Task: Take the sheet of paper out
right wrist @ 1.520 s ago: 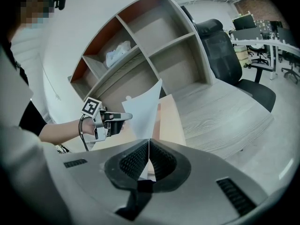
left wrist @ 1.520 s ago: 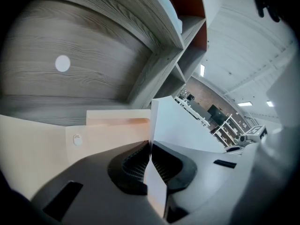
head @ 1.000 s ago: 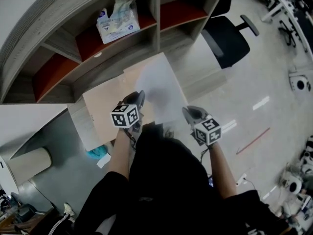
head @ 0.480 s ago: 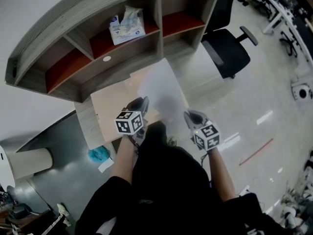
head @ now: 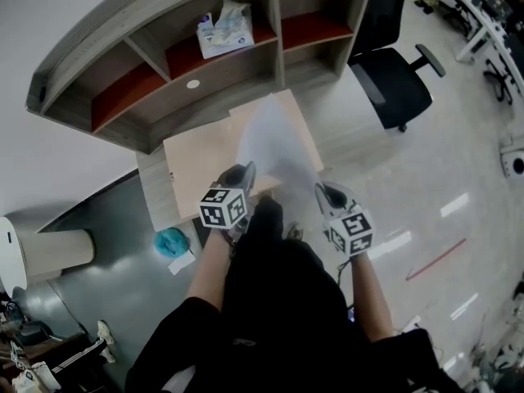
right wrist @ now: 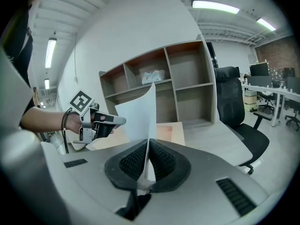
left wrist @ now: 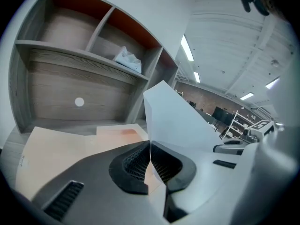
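A white sheet of paper (head: 274, 142) hangs lifted above a tan folder (head: 196, 158) that lies on the desk. My left gripper (head: 243, 173) is shut on the sheet's near left corner, and my right gripper (head: 322, 189) is shut on its near right corner. In the left gripper view the paper (left wrist: 176, 121) stands edge-on, pinched between the ribbed pads (left wrist: 136, 165), with the tan folder (left wrist: 70, 144) below. In the right gripper view the sheet (right wrist: 138, 116) rises from the shut pads (right wrist: 161, 165), and the left gripper (right wrist: 121, 121) grips its far edge.
A wooden shelf unit (head: 164, 84) with red-backed compartments stands behind the desk, with a tissue pack (head: 225, 27) on one shelf. A black office chair (head: 397, 84) stands at the right. A teal object (head: 170, 241) lies on the floor at the left.
Both grippers have risen with the sheet between them. The paper has come up off the tan folder and now stands steeper above it.
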`<action>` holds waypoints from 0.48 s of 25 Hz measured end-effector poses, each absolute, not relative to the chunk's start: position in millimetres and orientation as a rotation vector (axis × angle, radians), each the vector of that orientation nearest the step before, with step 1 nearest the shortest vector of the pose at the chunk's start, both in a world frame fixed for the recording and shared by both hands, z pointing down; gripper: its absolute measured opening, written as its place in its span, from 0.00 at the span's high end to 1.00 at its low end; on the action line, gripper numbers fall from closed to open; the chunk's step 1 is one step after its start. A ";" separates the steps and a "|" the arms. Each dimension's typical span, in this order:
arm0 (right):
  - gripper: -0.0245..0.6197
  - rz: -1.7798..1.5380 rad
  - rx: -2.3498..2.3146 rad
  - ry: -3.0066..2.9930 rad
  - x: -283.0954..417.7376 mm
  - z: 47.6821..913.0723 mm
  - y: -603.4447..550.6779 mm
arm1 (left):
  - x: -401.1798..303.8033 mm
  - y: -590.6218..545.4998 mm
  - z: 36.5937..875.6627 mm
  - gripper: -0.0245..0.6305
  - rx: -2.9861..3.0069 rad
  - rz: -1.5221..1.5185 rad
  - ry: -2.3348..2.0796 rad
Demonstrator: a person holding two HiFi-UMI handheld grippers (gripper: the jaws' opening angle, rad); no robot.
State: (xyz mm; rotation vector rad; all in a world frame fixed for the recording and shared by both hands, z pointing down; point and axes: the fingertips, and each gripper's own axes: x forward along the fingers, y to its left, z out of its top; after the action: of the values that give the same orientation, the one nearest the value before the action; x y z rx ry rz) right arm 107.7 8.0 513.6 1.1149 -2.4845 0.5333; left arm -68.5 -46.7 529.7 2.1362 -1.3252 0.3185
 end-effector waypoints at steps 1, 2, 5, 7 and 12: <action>0.94 0.531 1.124 -2.486 109.0 512.8 9.8 | -68.2 -43.7 527.8 0.89 2.142 0.331 -1.331; 0.94 0.529 1.133 -2.486 109.9 512.4 11.4 | -68.2 -41.0 525.9 0.89 2.148 0.342 -1.337; 0.94 0.512 1.148 -2.488 111.1 511.7 16.5 | -66.0 -34.3 517.4 0.89 2.162 0.347 -1.349; 0.94 0.492 1.161 -2.487 112.4 509.2 17.3 | -61.0 -33.0 510.7 0.89 2.180 0.340 -1.348; 0.94 0.498 1.188 -2.474 111.9 504.8 23.1 | -47.2 -31.2 501.5 0.89 2.231 0.348 -1.320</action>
State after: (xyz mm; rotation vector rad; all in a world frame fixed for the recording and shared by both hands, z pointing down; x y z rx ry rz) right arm 111.9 23.1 504.8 1.1881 -2.4736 0.4979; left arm -47.2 -31.2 501.5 2.2314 -1.3200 0.3480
